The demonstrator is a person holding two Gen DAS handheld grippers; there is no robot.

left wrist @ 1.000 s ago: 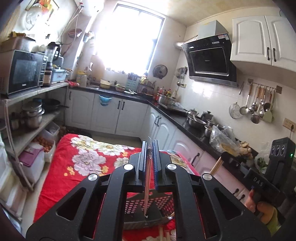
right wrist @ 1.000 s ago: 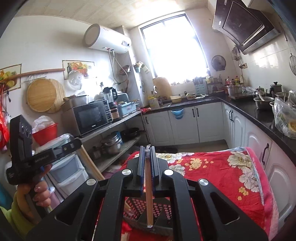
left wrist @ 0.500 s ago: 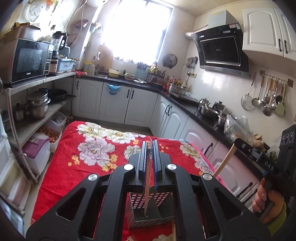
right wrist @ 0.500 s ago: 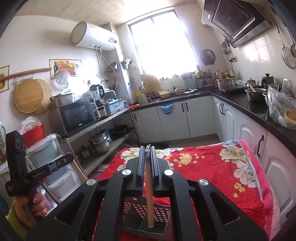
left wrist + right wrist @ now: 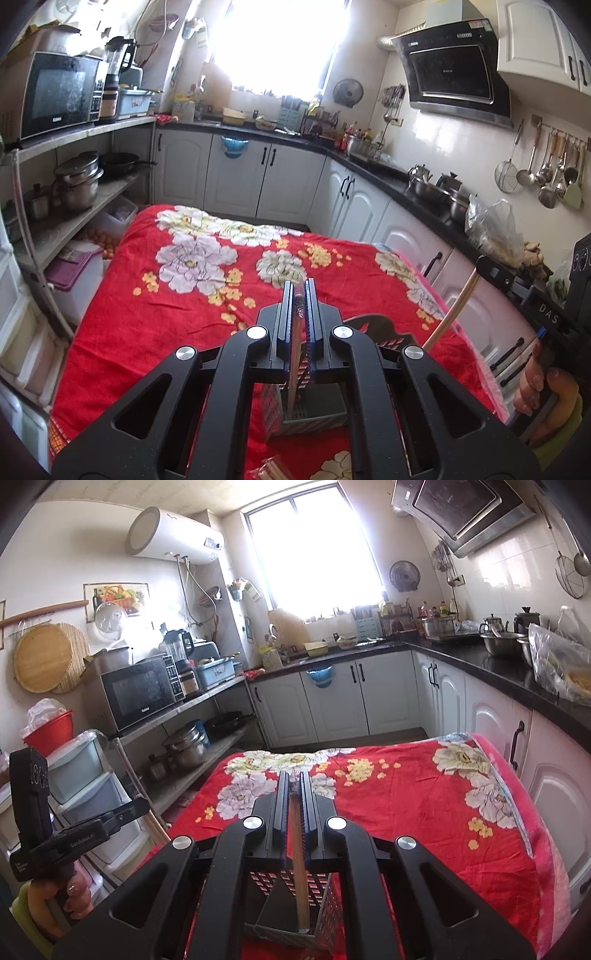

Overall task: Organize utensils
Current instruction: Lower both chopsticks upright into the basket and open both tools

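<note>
A slim chopstick (image 5: 293, 369) is hanging point-down between the fingers of the left gripper (image 5: 299, 295), which are clenching it, and its lower end is sitting over the open top of a perforated utensil holder (image 5: 314, 417) at the bottom centre of the left wrist frame. In the right wrist frame a light wooden chopstick (image 5: 298, 867) is being clamped the same way by the right gripper (image 5: 294, 786), its tip reaching down inside the same holder (image 5: 328, 915) near the lower middle of the frame; whether either tip is touching the holder's floor cannot be told. The holder is standing on a red flowered blanket (image 5: 177, 295) covering the desk and filling the middle of both frames. A few more pale chopsticks (image 5: 271, 469) are lying on the blanket at the very bottom edge of the left frame, just beside the holder. The person's right hand (image 5: 543, 387) is showing at the lower right of the left frame, and the left hand (image 5: 70, 897) at the lower left of the right frame, each wrapping a black handle. A microwave (image 5: 142, 694) is sitting on a shelf at mid-left, and ladles (image 5: 546, 173) are hanging on the wall at the right.
</note>
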